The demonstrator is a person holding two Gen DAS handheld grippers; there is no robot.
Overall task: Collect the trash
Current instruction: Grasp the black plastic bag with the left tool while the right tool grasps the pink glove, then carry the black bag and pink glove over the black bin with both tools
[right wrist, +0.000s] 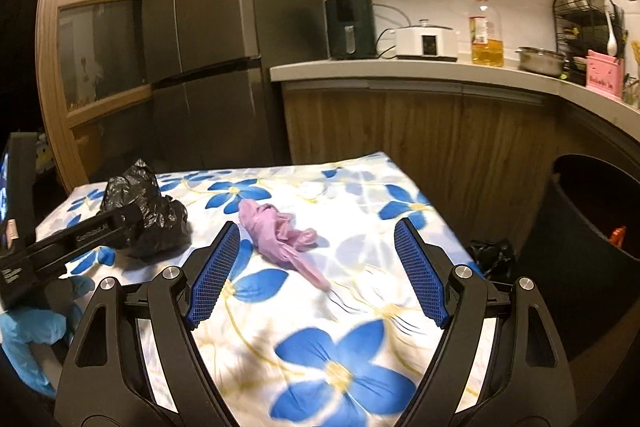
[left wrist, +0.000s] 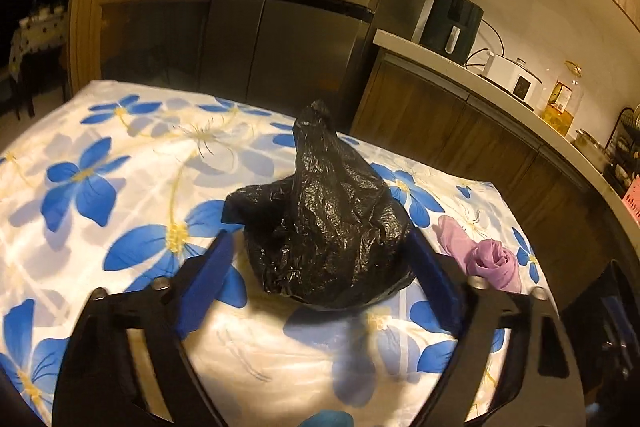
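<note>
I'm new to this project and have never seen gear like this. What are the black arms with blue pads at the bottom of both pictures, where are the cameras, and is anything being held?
Each picture comes from a camera on a hand-held gripper, looking forward along its two fingers. A person carries one in each hand; no robot arm is involved. The left wrist view shows the left gripper with its blue pads either side of a crumpled black plastic bag on the flowered tablecloth; I can't see the pads pressing it. The right wrist view shows the right gripper open and empty, facing a crumpled pink glove. In that view a blue-gloved hand holds the left gripper. A dark bin stands beside the table.
</note>
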